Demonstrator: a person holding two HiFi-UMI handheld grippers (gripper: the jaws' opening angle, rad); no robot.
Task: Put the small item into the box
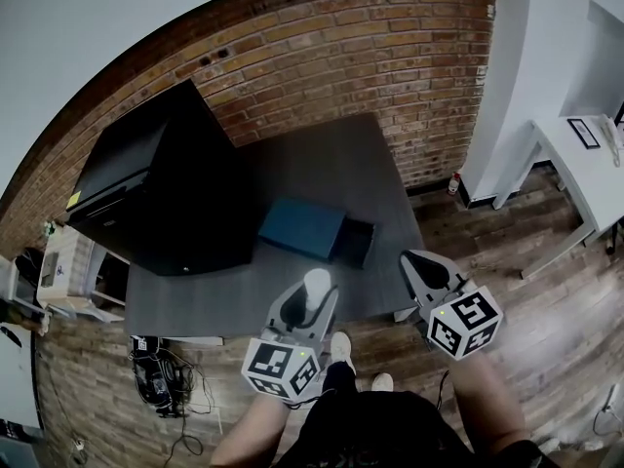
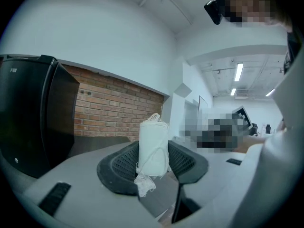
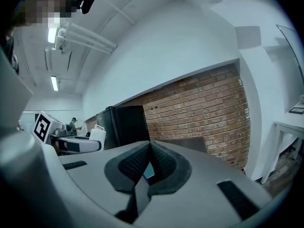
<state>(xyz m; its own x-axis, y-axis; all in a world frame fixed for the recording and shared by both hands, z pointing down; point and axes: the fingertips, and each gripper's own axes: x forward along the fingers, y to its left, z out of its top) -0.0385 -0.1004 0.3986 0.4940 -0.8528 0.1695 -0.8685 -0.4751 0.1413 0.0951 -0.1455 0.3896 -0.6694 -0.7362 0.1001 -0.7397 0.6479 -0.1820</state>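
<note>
A small white roll [image 2: 153, 147] with a frayed string end stands upright between the jaws of my left gripper [image 2: 153, 161], which is shut on it. In the head view that white roll [image 1: 316, 287] and the left gripper [image 1: 314, 300] hang over the near edge of the dark table [image 1: 341, 164]. A dark blue box [image 1: 304, 226] with a black open part at its right end sits on the table just beyond. My right gripper [image 1: 421, 262] is near the table's right front corner; its jaws [image 3: 148, 164] are shut with nothing between them.
A large black cabinet [image 1: 161, 183] stands on the table's left part. A brick wall [image 1: 390, 47] runs behind the table. A white desk [image 1: 575, 174] stands at the right. Cables and small devices [image 1: 156, 378] lie on the wooden floor at the left.
</note>
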